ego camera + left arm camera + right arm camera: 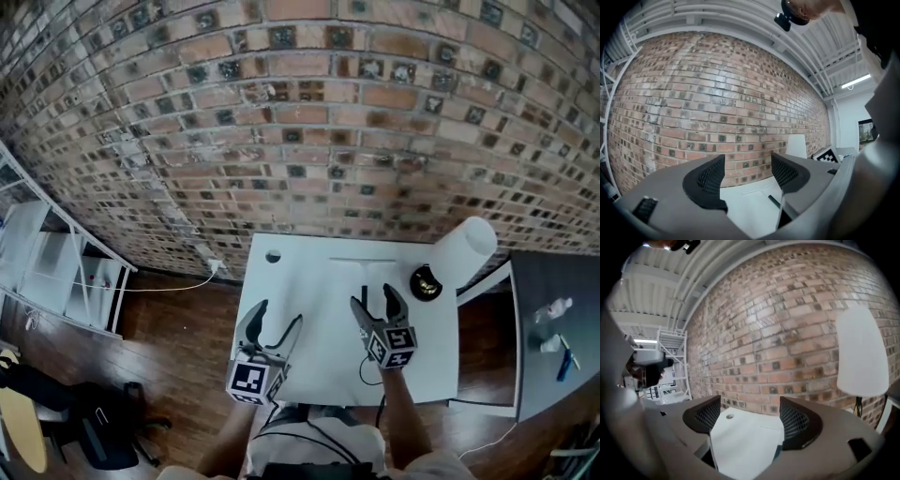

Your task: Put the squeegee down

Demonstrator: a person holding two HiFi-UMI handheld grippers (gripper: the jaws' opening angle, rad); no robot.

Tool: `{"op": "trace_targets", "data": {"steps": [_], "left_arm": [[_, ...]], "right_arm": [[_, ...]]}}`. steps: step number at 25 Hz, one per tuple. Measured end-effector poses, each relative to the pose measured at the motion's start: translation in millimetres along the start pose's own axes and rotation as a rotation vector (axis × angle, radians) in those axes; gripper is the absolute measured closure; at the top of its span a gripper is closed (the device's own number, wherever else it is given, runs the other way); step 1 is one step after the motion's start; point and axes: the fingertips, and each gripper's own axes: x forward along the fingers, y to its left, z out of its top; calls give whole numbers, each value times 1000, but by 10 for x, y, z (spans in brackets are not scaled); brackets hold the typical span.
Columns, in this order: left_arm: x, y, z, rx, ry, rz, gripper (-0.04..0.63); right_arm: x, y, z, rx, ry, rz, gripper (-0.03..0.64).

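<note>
The slim squeegee with a dark handle and pale crossbar (364, 279) lies flat on the white rectangular tabletop (309, 281), handle pointing back at the person and the bar nearer the red brick wall (300, 112); it looks already put down, so what is left, as I judge it, is a clean retreat. The right gripper (373, 302) sits just behind the handle's near end with its jaws spread wide and only bare tabletop between them in the right gripper view (747, 420); to finish well it should draw straight back and up along the handle's line, jaws kept apart, so neither pad clips the handle and spins the tool; a sideways pull risks swinging towards the white cylindrical lampshade (464, 248) near its right. The left gripper (281, 311) hangs over the table's front left corner, well apart from the squeegee, jaws likewise parted and holding nothing (745, 173). Both forearms reach up from the lower edge, grippers aimed towards the wall, marker cubes nearest the person.
</note>
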Motion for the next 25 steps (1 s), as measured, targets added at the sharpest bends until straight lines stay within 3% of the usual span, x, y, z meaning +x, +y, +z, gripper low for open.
{"op": "trace_targets", "data": {"steps": [5,8,11,14,17,25], "left_arm": [[-86,52,286,37,-78,21,293],[-164,36,404,45,-104,48,293],[-182,32,459,59,-123,77,273],[-167,-11,428,70,-119,81,251],[-159,-132,496,35,-110,63,249],[-242,-105,479,19,-107,63,250]], "right_arm": [[-663,301,997,-118,-261,-26,189],[-1009,432,1262,-198,-333,-73,195],[-1158,500,1321,-273,-330,-116,199],[-1181,486,1261,-230,-318,-160,204],[-1179,501,1212,-190,-306,-190,204],[-1184,633,1192,-167,-296,-179,206]]}}
